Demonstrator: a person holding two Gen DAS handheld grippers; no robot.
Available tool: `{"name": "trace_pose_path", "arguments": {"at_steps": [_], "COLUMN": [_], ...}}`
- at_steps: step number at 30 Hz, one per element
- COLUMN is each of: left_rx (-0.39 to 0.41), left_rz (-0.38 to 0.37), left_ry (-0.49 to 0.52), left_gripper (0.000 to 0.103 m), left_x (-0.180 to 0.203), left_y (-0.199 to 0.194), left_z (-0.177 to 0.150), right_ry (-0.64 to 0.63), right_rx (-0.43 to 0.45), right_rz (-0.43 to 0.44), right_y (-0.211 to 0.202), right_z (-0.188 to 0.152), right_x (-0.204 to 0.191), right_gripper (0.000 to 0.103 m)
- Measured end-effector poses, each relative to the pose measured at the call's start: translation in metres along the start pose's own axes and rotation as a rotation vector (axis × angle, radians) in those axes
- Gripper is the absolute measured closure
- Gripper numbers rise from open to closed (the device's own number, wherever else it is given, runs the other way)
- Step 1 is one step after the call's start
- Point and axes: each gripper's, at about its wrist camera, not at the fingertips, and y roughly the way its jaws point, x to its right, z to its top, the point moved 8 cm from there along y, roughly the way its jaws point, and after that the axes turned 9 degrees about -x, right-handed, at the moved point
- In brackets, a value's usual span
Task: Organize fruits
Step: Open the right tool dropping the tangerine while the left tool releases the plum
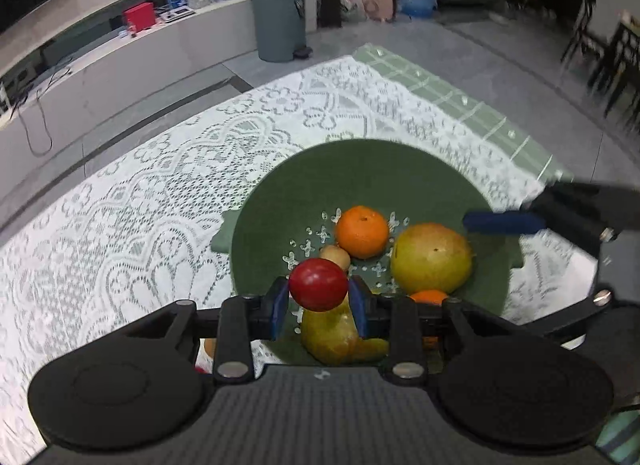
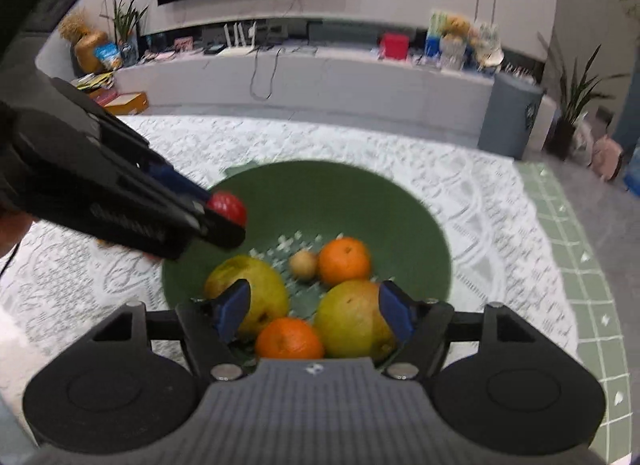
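Above the green bowl (image 1: 280,201), the left gripper (image 1: 319,297) has its fingers clamped on a small red fruit (image 1: 318,284): light, smooth, likely slippery, best pinched across its middle. The right gripper (image 2: 316,311) hovers over the bowl, fingers wide, holding nothing.

No legible text, label, brand or number anywhere in either view.
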Motion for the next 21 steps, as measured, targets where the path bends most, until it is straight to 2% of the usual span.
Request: {"name": "trace_pose_path", "arguments": {"at_steps": [4, 8, 12, 21], "left_rx": [-0.045, -0.079, -0.131, -0.175], "left_rz": [0.019, 0.134, 0.140, 0.182], "left_ry": [0.037, 0.109, 0.130, 0.144], "left_gripper": [0.066, 0.066, 0.065, 0.064], "left_x": [0.004, 0.006, 0.007, 0.002], "left_y": [0.017, 0.034, 0.048, 0.059], "left_z": [0.009, 0.017, 0.019, 0.021], "right_ry": [0.033, 0.116, 0.122, 0.072], "right_rx": [0.013, 0.014, 0.022, 0.016], "right_rz": [-0.045, -0.027, -0.028, -0.056], "right_y": [0.000, 0.003, 0.006, 0.009], "right_z": [0.002, 0.002, 0.003, 0.002], "right_x": [0.015, 0.028, 0.030, 0.025], "right_gripper": [0.028, 0.027, 0.025, 0.020]}}
